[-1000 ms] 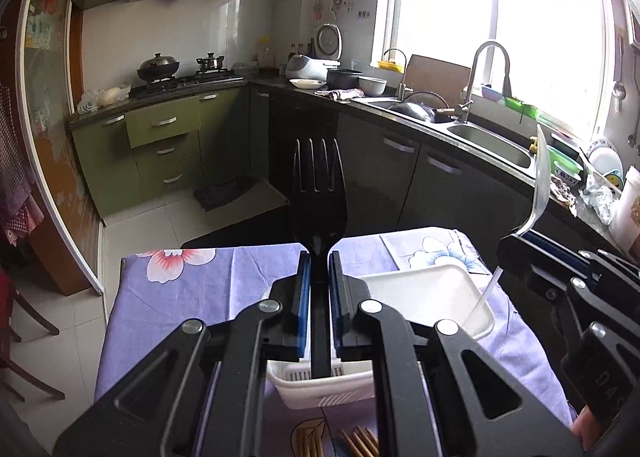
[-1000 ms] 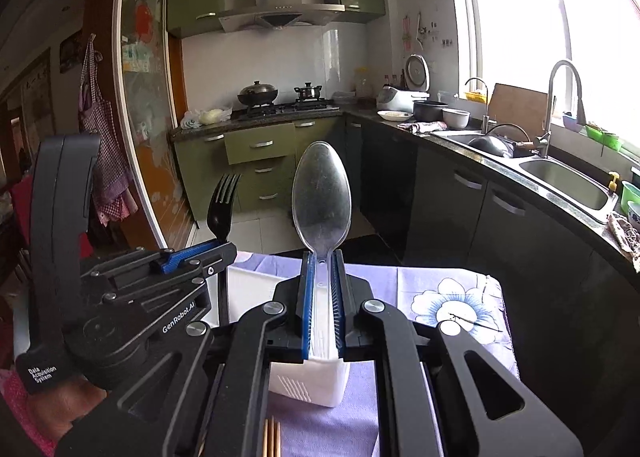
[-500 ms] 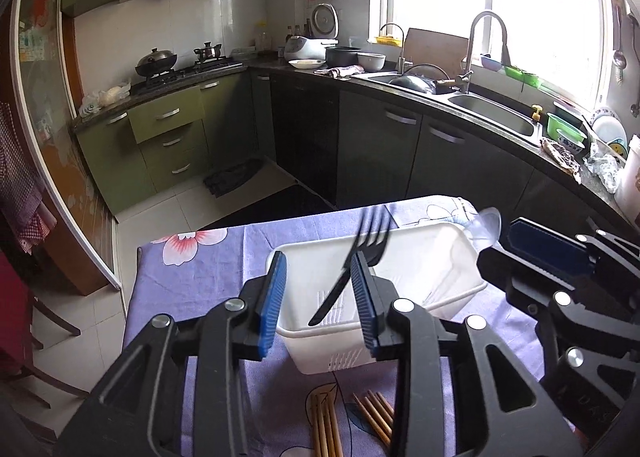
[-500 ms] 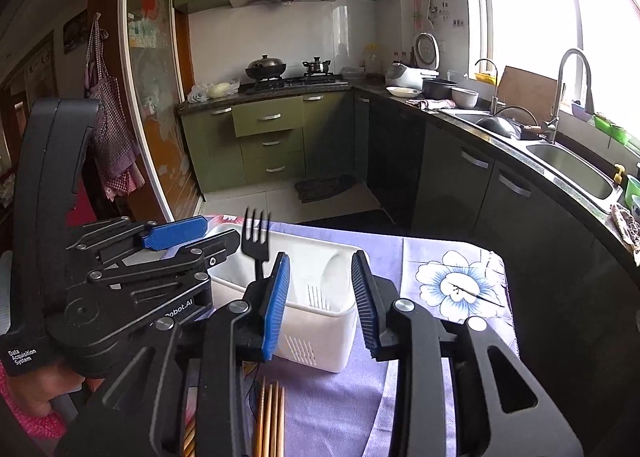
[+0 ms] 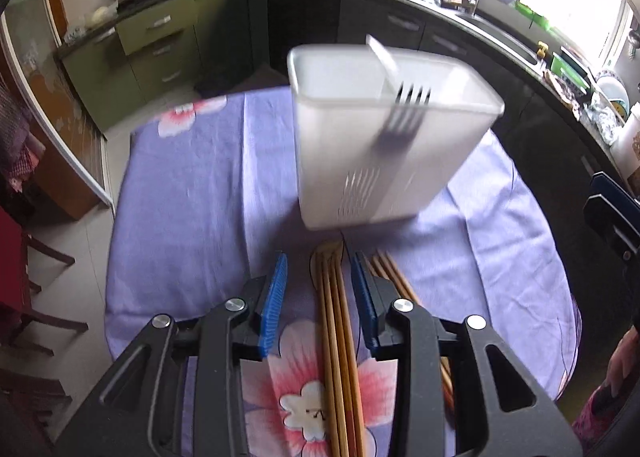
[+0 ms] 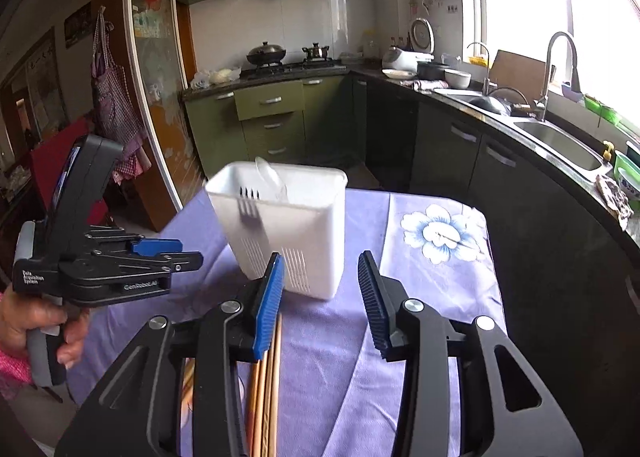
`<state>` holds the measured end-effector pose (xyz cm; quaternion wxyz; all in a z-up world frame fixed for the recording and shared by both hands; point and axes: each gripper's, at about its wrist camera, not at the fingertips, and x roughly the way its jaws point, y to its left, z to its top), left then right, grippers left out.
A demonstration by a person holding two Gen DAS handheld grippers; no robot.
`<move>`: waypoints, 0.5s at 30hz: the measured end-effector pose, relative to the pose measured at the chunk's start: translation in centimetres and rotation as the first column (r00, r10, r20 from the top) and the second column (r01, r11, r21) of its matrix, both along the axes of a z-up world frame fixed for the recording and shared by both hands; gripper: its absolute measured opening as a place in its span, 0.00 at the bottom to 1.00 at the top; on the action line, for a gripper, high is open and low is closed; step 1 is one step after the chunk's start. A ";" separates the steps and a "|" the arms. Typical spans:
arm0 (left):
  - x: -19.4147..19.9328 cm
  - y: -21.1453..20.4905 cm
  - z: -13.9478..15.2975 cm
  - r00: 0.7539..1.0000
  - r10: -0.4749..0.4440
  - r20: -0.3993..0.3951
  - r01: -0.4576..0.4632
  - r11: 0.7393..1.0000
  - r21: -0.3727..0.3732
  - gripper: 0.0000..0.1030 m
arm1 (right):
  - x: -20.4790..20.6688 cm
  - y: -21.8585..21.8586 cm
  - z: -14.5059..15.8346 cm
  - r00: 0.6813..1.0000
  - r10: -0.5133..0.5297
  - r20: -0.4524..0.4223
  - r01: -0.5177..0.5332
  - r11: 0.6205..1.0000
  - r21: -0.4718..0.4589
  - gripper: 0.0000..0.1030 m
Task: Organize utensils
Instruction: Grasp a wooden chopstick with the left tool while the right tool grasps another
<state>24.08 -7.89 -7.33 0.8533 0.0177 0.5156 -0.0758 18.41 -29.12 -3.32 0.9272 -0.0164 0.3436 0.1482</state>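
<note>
A white slotted basket [image 5: 384, 145] [image 6: 296, 225] stands on the purple flowered tablecloth [image 5: 192, 193]. In it a dark fork [image 5: 410, 105] [image 6: 248, 205] stands tines up beside a clear spoon [image 5: 382, 57] [image 6: 272, 177]. Several wooden chopsticks [image 5: 334, 337] [image 6: 266, 385] lie on the cloth in front of the basket. My left gripper [image 5: 319, 261] points down over them, its jaws closing with the chopsticks lying between and below the pads, untouched. My right gripper [image 6: 320, 257] faces the basket, jaws opening, with nothing between them.
Further chopsticks [image 5: 394, 277] lie just right of the left gripper's right finger. A person's hand [image 6: 36, 321] holds the left gripper at the table's left. Dark kitchen cabinets [image 6: 448, 145] and a sink [image 6: 560, 141] run behind the table, and a chair [image 5: 36, 269] stands to its left.
Both grippers let go: the fork and the spoon dropped into the basket. Both then drew back from it and tipped down, bringing the chopsticks into view.
</note>
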 end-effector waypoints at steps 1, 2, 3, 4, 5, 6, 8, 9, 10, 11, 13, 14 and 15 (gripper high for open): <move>-0.2 0.1 -1.3 0.999 0.000 -0.038 0.000 1.000 0.002 0.23 | -0.2 -0.2 -1.2 1.000 -0.005 -0.024 0.005 1.000 -0.008 0.38; -0.3 0.2 -2.5 0.998 0.003 -0.065 -0.002 1.000 0.011 0.21 | -0.1 -0.5 -2.4 0.999 -0.011 -0.052 0.010 1.000 -0.010 0.38; -0.3 0.3 -3.4 0.996 0.010 -0.084 -0.008 1.000 0.023 0.21 | -0.1 -0.7 -3.5 0.997 -0.013 -0.077 0.012 1.000 -0.011 0.38; -0.4 0.5 -4.3 0.995 0.019 -0.098 -0.016 0.999 0.030 0.21 | 0.0 -0.8 -4.7 0.994 -0.014 -0.104 0.012 1.000 -0.016 0.38; -0.5 0.5 -5.0 0.994 0.022 -0.110 -0.018 0.999 0.035 0.21 | 0.1 -0.8 -5.7 0.992 -0.014 -0.128 0.011 1.000 -0.024 0.38; -0.5 0.4 -5.5 0.992 0.023 -0.122 -0.018 0.999 0.040 0.21 | 0.3 -0.8 -6.6 0.989 -0.014 -0.146 0.010 1.000 -0.030 0.38; -0.5 0.3 -6.1 0.990 0.022 -0.137 -0.016 0.999 0.046 0.21 | 0.6 -0.9 -8.1 0.984 -0.010 -0.178 0.005 1.000 -0.030 0.38; -0.5 0.2 -6.3 0.989 0.019 -0.144 -0.012 0.998 0.054 0.21 | 0.6 -0.9 -8.6 0.983 -0.009 -0.186 0.004 1.000 -0.028 0.38; -0.6 0.1 -6.4 0.989 0.017 -0.148 -0.008 0.998 0.062 0.21 | 0.6 -0.9 -9.1 0.981 -0.009 -0.191 0.003 1.000 -0.027 0.38; -0.6 0.0 -6.5 0.988 0.016 -0.152 -0.006 0.998 0.069 0.21 | 0.6 -0.9 -9.3 0.981 -0.006 -0.196 0.001 1.000 -0.026 0.38; -0.6 -0.2 -6.8 0.987 0.017 -0.162 -0.003 0.996 0.087 0.21 | 0.7 -0.9 -9.6 0.980 -0.004 -0.198 -0.001 1.000 -0.023 0.38; -0.5 -0.2 -6.9 0.986 0.017 -0.166 -0.002 0.996 0.092 0.21 | 0.8 -0.9 -9.5 0.980 -0.002 -0.198 -0.002 1.000 -0.021 0.38; -0.5 -0.2 -6.9 0.985 0.015 -0.170 0.000 0.996 0.091 0.21 | 0.8 -0.9 -9.5 0.980 0.001 -0.198 -0.005 1.000 -0.019 0.38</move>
